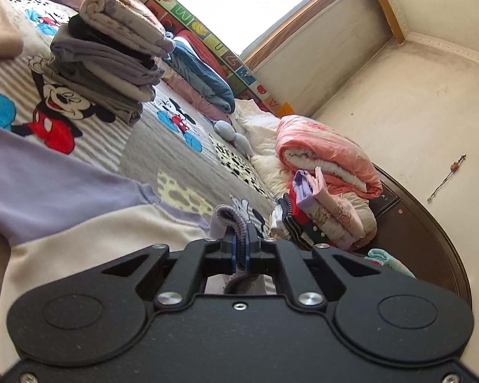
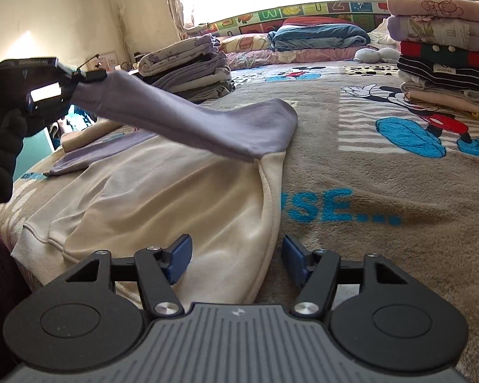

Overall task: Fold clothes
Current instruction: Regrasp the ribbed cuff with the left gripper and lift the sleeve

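A cream sweatshirt (image 2: 175, 198) with lilac sleeves lies spread on the cartoon-print blanket (image 2: 367, 166). My left gripper (image 1: 240, 239) is shut on the ribbed lilac cuff (image 1: 230, 220) of one sleeve. From the right wrist view that left gripper (image 2: 79, 78) holds the lilac sleeve (image 2: 191, 118) lifted above the sweatshirt body, stretched from the shoulder seam to the upper left. My right gripper (image 2: 236, 260) is open, low over the near edge of the sweatshirt, its blue pads (image 2: 178, 260) straddling the cream side hem.
A grey and lilac pile of folded clothes (image 2: 191, 76) stands at the back middle of the bed. A second folded pile (image 2: 444, 63) stands at the right. Blue and pink quilts (image 2: 319, 38) lie by the window. A dark wooden bed frame (image 1: 431, 239) borders the wall.
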Available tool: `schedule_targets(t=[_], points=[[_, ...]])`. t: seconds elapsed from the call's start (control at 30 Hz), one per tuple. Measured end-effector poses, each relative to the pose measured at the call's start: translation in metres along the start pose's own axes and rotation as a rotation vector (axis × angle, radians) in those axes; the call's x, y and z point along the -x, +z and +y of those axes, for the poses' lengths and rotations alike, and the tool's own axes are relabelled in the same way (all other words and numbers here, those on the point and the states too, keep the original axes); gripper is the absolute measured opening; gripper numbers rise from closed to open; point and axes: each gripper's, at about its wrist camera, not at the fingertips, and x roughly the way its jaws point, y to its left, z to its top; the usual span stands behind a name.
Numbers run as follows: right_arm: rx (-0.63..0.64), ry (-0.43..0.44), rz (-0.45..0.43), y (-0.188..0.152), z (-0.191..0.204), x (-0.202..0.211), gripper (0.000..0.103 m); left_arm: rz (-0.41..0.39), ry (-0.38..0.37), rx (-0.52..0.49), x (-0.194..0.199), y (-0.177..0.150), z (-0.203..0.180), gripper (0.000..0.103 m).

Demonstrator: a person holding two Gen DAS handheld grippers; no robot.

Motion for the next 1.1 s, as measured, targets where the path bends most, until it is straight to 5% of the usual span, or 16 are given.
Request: schedule_targets(t=[0.23,0.37,0.67,0.8,1.1], points=[[-0.112,-0.079,0.035,-0.007,0.012,0.014,0.059,-0.006,0.006,-0.012,-0.010,0.030,0.025,0.002],[-0.073,-0.085,0.065,-0.009,0.026,0.018,0.058,-0.007,0.000,0.037,-0.015,0.043,0.052,0.002],[0.193,-0.208,0.121,-0.014,0.079,0.021,0.053,-0.011,-0.027,0.029,-0.029,0.065,0.062,0.002],[0.329,-0.237,0.108,-0.016,0.098,0.021,0.026,-0.029,-0.060,-0.056,-0.032,0.078,0.044,0.002],[0.562,-0.311,0.073,-0.025,0.130,0.026,0.026,-0.013,-0.079,-0.055,-0.052,0.075,0.038,0.002]])
